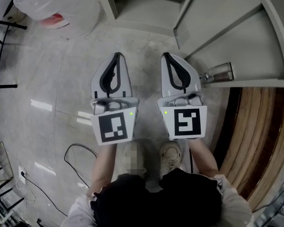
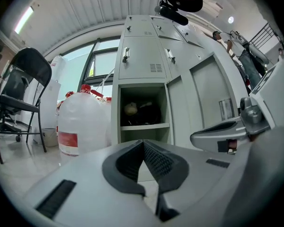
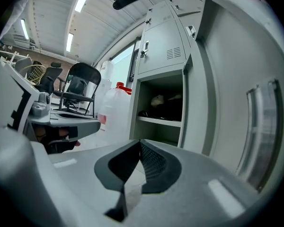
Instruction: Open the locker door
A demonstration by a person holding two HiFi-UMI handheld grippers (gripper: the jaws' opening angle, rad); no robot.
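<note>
1. Both tools are closed up tight: the left gripper [image 2: 143,144] has its jaws together with nothing between them, and so does the right gripper [image 3: 140,143].
2. The locker door [image 1: 241,41] stands swung out, just to the right of the right fingertips and slightly ahead.
3. Its handle [image 1: 218,72] sits right beside the right gripper and runs upright.
4. The right hand is clearly nearer. The left is well apart from the door, with the right gripper in between.
5. The open compartment [image 2: 141,111] lies straight ahead of both sets of fingertips, so the door looks already open.
6. The head view shows the door's swing from above. The right gripper view shows the handle as an upright bar. Only the left gripper view shows the water jug [image 2: 83,122] off to the left.
</note>
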